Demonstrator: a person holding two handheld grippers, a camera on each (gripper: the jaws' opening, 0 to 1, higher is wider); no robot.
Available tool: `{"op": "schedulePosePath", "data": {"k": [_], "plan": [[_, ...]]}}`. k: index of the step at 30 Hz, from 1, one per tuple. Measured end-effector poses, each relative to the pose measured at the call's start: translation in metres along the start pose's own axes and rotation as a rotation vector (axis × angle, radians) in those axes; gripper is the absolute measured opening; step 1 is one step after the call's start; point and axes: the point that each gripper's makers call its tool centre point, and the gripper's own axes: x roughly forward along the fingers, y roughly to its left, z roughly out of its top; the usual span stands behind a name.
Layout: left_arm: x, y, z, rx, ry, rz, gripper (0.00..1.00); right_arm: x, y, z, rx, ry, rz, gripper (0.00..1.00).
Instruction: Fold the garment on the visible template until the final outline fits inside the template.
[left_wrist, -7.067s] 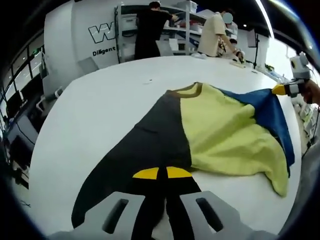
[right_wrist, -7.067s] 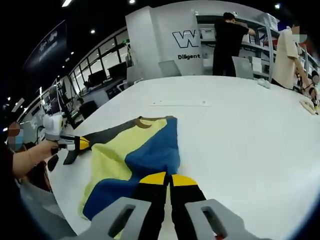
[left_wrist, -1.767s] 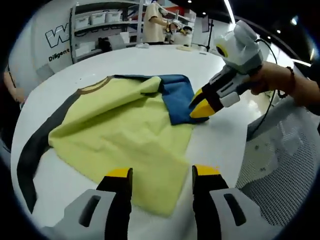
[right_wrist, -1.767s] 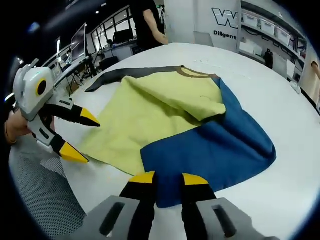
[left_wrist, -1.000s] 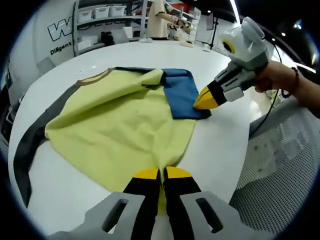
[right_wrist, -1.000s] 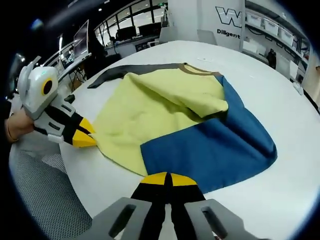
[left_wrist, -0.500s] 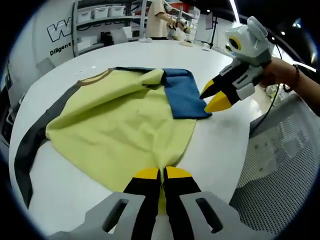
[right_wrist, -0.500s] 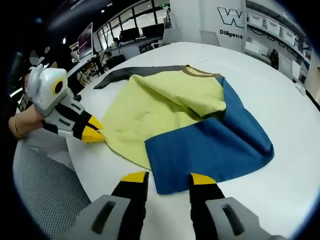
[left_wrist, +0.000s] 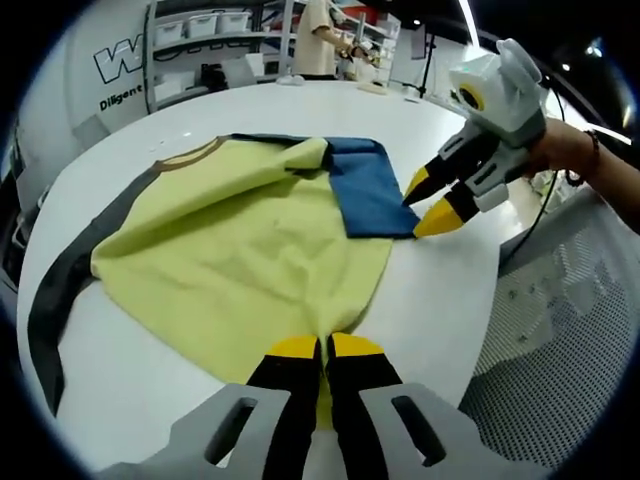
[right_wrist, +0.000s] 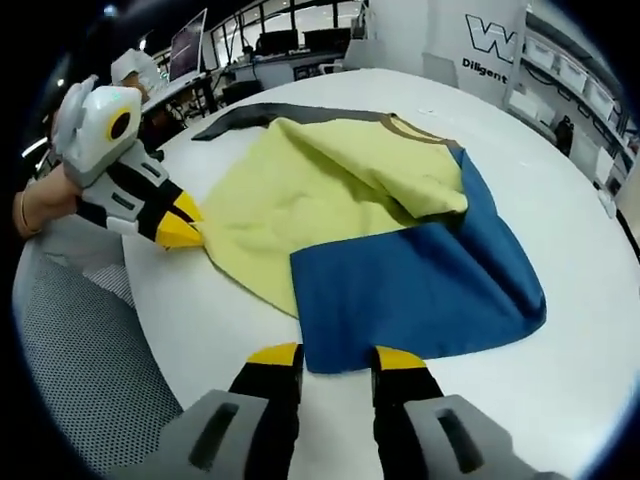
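White round table (left_wrist: 440, 290) fills both views, carrying the garment (left_wrist: 240, 240) spread across the centre: yellow body, blue panel, grey sleeve. At lower centre of the left gripper view, the left gripper (left_wrist: 321, 347) is clamped on the yellow hem. The right gripper (right_wrist: 338, 357), jaws parted, apparently straddles the blue edge, a hand (left_wrist: 565, 150) holding it at upper right.
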Motion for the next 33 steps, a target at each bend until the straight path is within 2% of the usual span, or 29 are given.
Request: {"op": "schedulePosePath", "data": {"k": [2,3,15,20,22,24,25,26,27,33], "plan": [[0.000,0.000,0.000,0.000,0.000,-0.001,0.01,0.002,-0.001,-0.003,0.006,0.006,-0.005,0.10],[0.000,0.000,0.000,0.000,0.000,0.000,0.01,0.002,-0.001,-0.003,0.005,0.004,-0.005,0.00],[-0.001,0.001,-0.001,0.003,0.005,0.004,0.01,0.002,-0.001,-0.005,0.015,0.007,0.006,0.00],[-0.001,0.002,-0.001,0.002,0.002,0.007,0.01,0.002,-0.003,-0.005,0.048,0.001,0.003,0.00],[-0.001,0.001,-0.001,0.004,0.003,0.005,0.01,-0.003,-0.002,0.001,0.070,-0.040,0.009,0.00],[-0.001,0.001,-0.001,0.007,0.005,0.004,0.01,-0.005,0.003,0.002,0.066,-0.049,0.042,0.00],[-0.001,0.001,-0.001,0.006,0.005,0.003,0.01,-0.006,0.002,0.002,0.068,-0.050,0.034,0.04],[-0.001,0.001,-0.001,0.007,0.005,0.004,0.01,-0.007,0.004,0.003,0.053,-0.053,0.032,0.15],[-0.001,0.001,-0.001,0.008,0.006,0.004,0.01,-0.007,0.005,0.003,0.052,-0.052,0.034,0.20],[-0.001,0.000,-0.001,0.010,0.005,0.003,0.01,-0.004,0.012,-0.002,0.028,-0.024,0.056,0.25]]}}
